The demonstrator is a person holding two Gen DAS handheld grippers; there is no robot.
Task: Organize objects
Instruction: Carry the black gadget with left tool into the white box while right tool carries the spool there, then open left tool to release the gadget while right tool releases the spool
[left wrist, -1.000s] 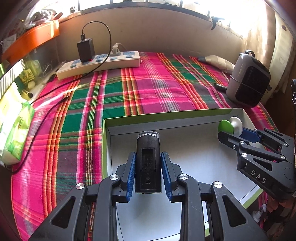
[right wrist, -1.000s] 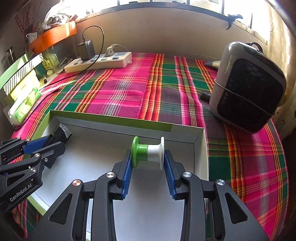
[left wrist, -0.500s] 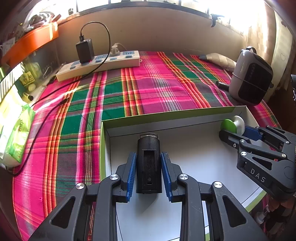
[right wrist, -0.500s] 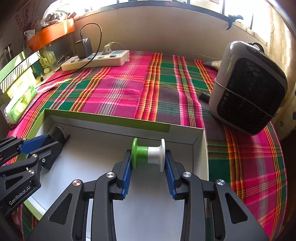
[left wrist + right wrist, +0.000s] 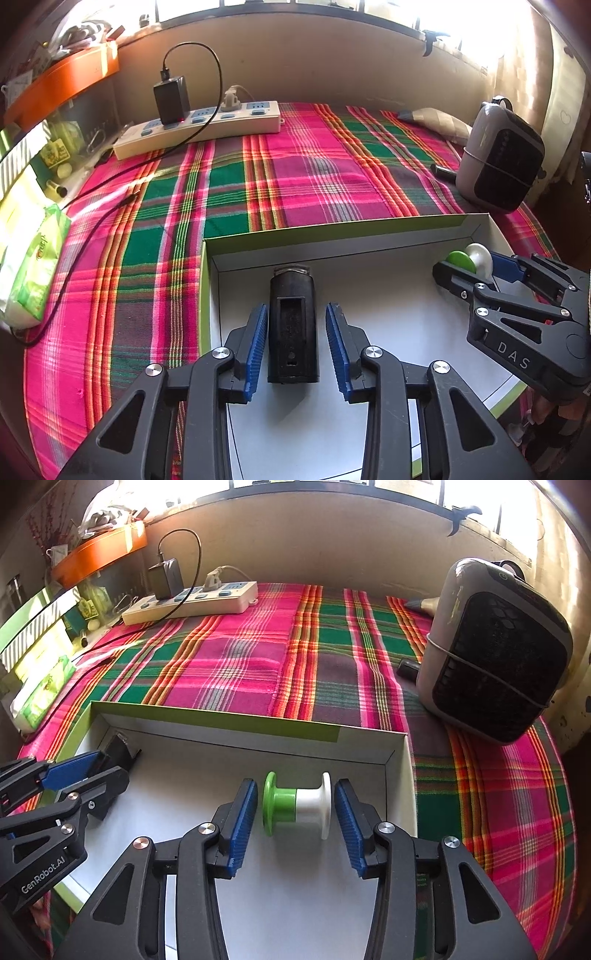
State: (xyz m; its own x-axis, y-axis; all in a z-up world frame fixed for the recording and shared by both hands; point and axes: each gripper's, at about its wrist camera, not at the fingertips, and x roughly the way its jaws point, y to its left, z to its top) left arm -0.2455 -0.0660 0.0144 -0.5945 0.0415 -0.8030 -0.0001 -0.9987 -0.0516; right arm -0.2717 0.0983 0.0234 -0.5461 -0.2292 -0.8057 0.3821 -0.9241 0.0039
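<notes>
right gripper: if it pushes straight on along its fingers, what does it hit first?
The green-and-white plastic spool, lying between the opening fingers of the right gripper, pads clear of it. Behind it, probably the far wall of the white cardboard box; depth is uncertain.

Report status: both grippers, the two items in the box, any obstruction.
Left gripper opening, clear of black device. Right gripper opening, clear of green-and-white spool. Both items down inside box. Nothing in the way.

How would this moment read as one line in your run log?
left tool: opening, black device between pads | right tool: opening, spool between pads | both in box
</notes>
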